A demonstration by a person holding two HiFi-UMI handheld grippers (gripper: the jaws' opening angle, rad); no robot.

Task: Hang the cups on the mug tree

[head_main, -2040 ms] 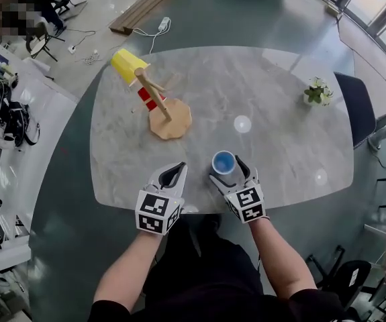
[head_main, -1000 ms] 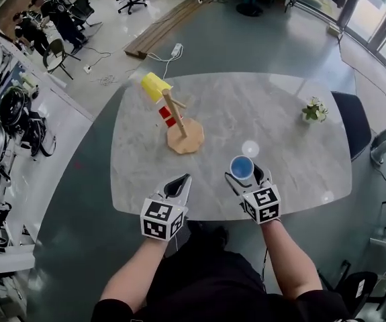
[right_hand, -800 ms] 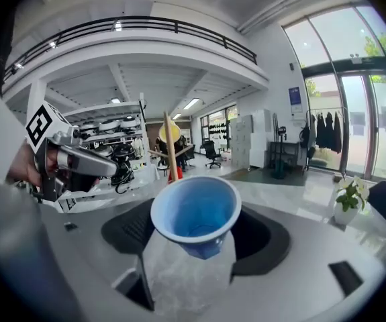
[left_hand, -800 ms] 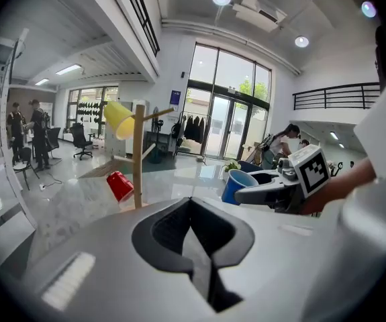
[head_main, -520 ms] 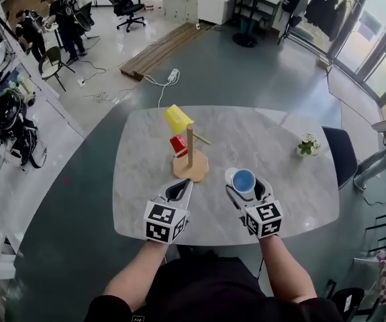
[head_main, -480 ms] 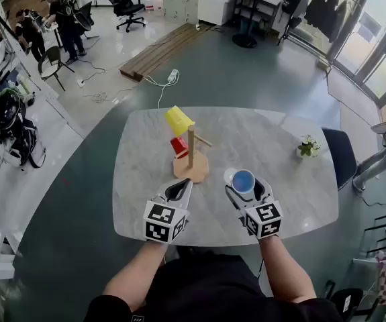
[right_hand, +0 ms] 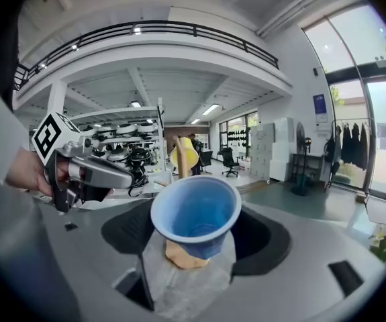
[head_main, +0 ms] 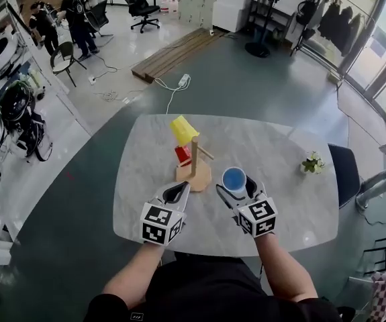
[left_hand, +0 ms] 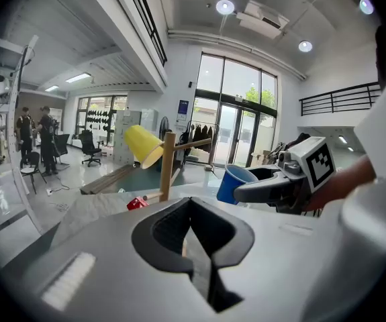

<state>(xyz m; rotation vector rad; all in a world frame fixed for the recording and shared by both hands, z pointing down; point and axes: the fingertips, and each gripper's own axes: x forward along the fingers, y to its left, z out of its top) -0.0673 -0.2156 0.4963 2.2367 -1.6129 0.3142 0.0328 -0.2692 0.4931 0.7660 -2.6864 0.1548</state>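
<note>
Your right gripper [head_main: 237, 188] holds the blue cup [head_main: 233, 179]; the mug tree [head_main: 194, 154] stands just ahead, leftward. Your left gripper [head_main: 177, 192] is closed, empty.

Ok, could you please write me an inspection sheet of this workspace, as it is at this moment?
Surface: marble-pattern table, mostly bare.
Job's things: wooden mug tree stands upright on the table; yellow cup hangs on an upper peg; red cup sits lower on the same side; blue cup is held mouth up, not yet hung.
Clutter: small potted plant near the table's right edge.
Grippers: left gripper shut, empty; right gripper shut on the blue cup.
Cables: white power strip with its cable on the floor beyond the table.
Surroundings: wooden boards on the floor, office chair, people far left, shelves with equipment at left.
</note>
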